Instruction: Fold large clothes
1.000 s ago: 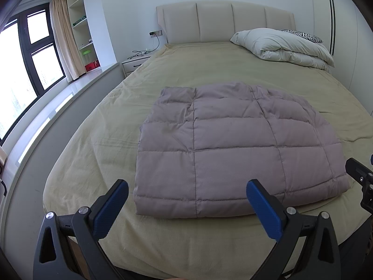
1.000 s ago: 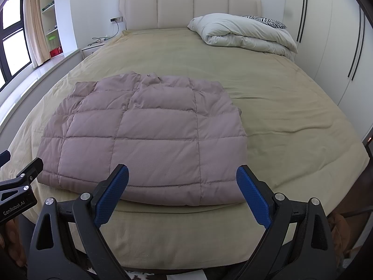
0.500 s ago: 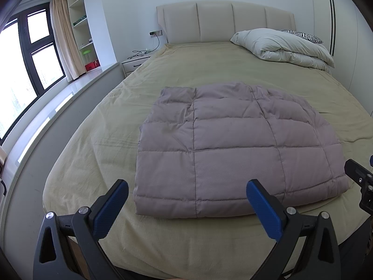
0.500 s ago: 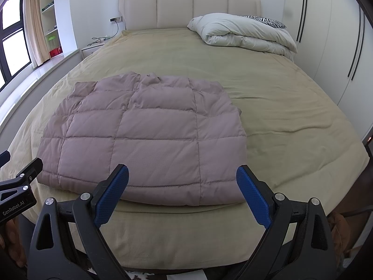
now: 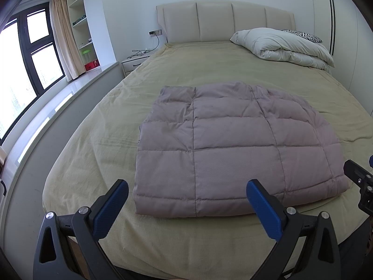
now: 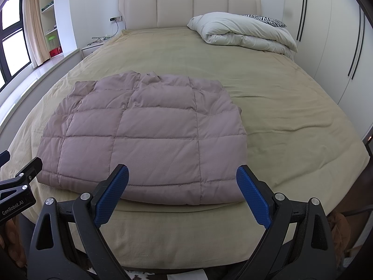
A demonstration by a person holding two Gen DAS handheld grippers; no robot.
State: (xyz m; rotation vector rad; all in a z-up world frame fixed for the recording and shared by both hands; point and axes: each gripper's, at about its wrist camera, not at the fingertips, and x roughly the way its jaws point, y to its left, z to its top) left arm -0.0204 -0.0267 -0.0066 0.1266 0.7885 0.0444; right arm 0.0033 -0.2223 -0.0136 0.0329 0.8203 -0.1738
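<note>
A mauve quilted puffer garment point(image 5: 235, 149) point(image 6: 144, 137) lies folded into a flat rectangle on the beige bed sheet point(image 5: 186, 74) point(image 6: 291, 121), near the foot of the bed. My left gripper point(image 5: 186, 198) is open, held just short of the garment's near edge, nothing between its blue pads. My right gripper point(image 6: 183, 186) is open too, hovering in front of the garment's near right part without touching it. Each gripper shows at the edge of the other's view.
A folded white duvet point(image 5: 284, 46) point(image 6: 242, 33) and a zebra-print pillow point(image 6: 265, 19) lie by the padded headboard point(image 5: 223, 21). A nightstand point(image 5: 134, 64) with cables, shelves and a window ledge point(image 5: 58, 107) run along the left. Wardrobe doors point(image 6: 326, 35) stand on the right.
</note>
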